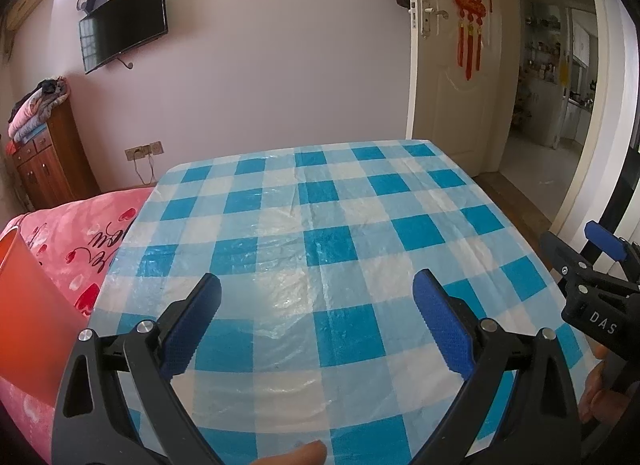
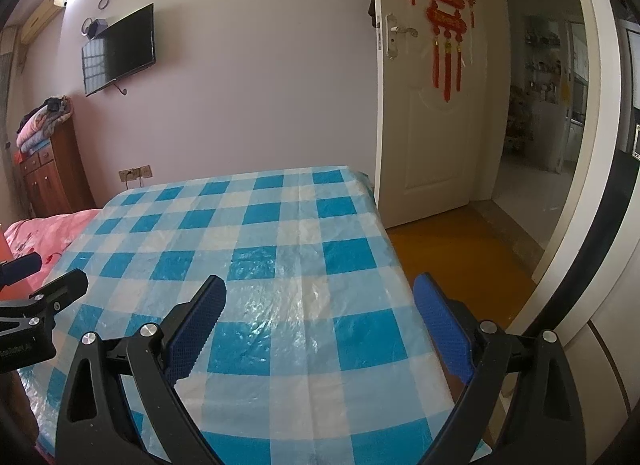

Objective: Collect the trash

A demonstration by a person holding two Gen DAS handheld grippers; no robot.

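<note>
Both tools, left tool (image 1: 316, 329) and right tool (image 2: 320, 329), hover wide open and empty over the checkered surface (image 1: 328, 241); seemingly no trash in view, so a blind grab risks snagging the plastic cover.

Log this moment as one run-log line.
left hand-held gripper: open, empty | right hand-held gripper: open, empty | both over checkered tablecloth | trash: none visible | orange bin: left edge

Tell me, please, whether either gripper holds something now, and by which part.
Nothing is held. The left gripper and the right gripper are both open above the checked tablecloth, with nothing between the fingers.
</note>
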